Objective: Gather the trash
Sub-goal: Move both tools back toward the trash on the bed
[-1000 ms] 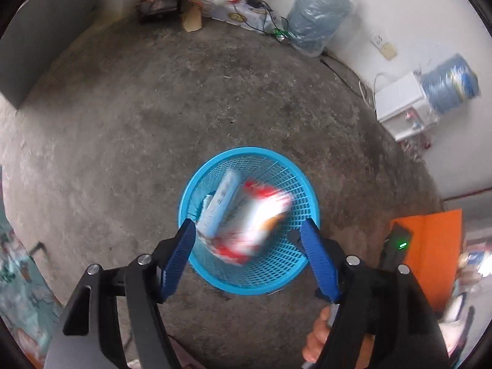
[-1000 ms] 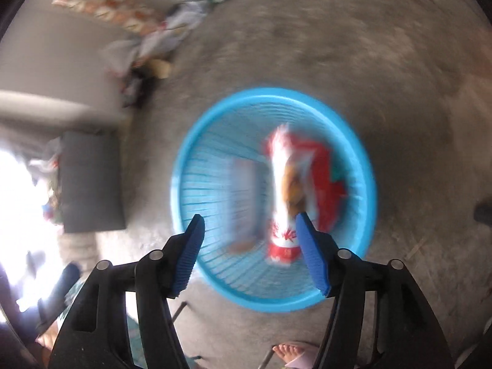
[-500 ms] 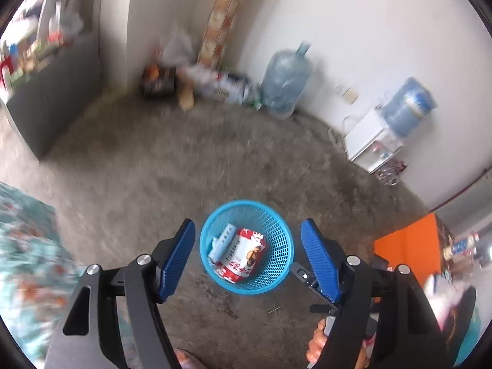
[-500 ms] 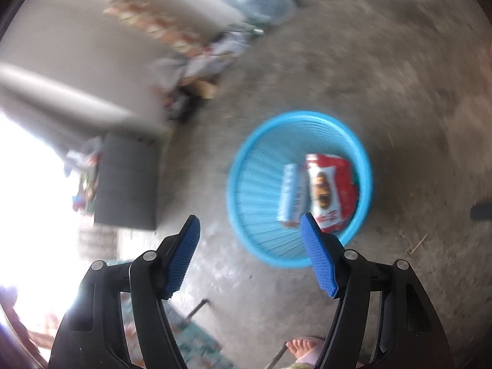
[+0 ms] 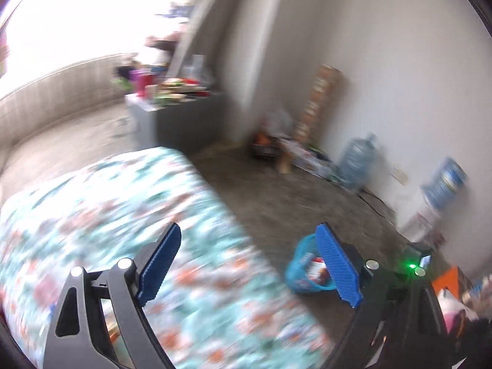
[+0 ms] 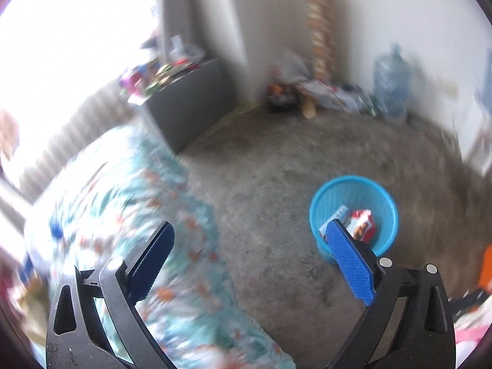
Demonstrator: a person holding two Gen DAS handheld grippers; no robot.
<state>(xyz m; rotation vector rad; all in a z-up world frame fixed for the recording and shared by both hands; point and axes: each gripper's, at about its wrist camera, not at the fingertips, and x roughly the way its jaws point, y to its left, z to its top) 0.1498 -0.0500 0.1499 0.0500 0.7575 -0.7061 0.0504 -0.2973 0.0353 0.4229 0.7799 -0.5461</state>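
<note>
Both views have swung up from the blue basket (image 6: 353, 212), now at lower right holding two packets. Left gripper (image 5: 249, 264) and right gripper (image 6: 250, 261) gape empty. Risk: motion blur over the floral bedspread (image 5: 123, 215) may hide remaining trash.

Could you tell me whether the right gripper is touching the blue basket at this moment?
Apart. The right wrist view shows the right gripper open and empty, held well above the floor, with the blue basket standing on the floor beyond it; the finger only overlaps it in the image.

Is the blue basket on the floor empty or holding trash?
Holding trash. The blue basket stands upright with a red packet and a pale carton inside.
</note>
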